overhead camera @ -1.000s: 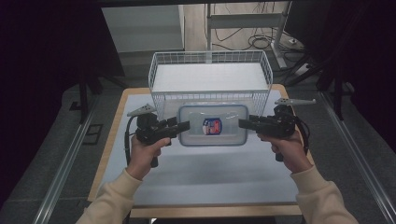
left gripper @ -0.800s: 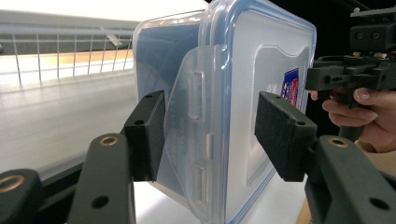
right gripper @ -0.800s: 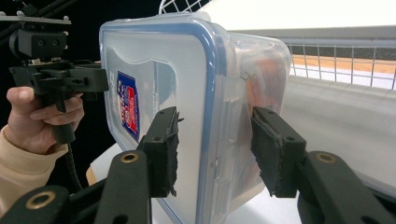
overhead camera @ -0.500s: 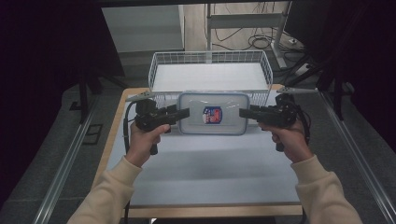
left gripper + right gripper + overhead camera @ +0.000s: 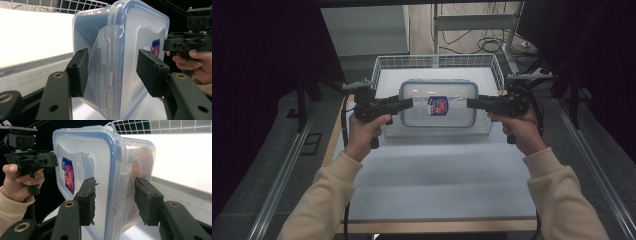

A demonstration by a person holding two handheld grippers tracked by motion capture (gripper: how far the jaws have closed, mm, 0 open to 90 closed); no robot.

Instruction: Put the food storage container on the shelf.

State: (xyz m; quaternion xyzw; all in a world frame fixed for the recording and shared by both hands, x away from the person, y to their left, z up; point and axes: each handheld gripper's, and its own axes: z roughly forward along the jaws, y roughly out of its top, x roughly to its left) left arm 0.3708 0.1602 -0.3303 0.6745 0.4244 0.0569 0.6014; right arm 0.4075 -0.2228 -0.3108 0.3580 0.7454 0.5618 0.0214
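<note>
I see my two sleeves (image 5: 327, 200) come in nearest to me, over the white table (image 5: 437, 175). I use the box (image 5: 438, 105) as my marker for every place here.

My left hand (image 5: 364, 132) is just left of the box and holds the left gripper (image 5: 409, 103). That gripper pinches the left end of the box. In the left gripper view, its two black pads (image 5: 79, 72) sit on each side of the clear clip on that end, one on the bottom wall and one on the lid. The jaws are narrow and clamp on the box.

My right hand (image 5: 517, 131) is just right of the box and holds the right gripper (image 5: 469, 103). It pinches the right end the same way. In the right gripper view, one pad (image 5: 88, 201) is on the lid and the other on the clear wall, so the jaws hold the box too.

The box is clear with a blue rim and a small red and blue sticker (image 5: 437, 106) on its lid. It hangs in the air between the two grippers, lid up.

The wire basket (image 5: 437, 62) is right behind and under the box. Past the basket I see a floor with cables (image 5: 492, 45).
</note>
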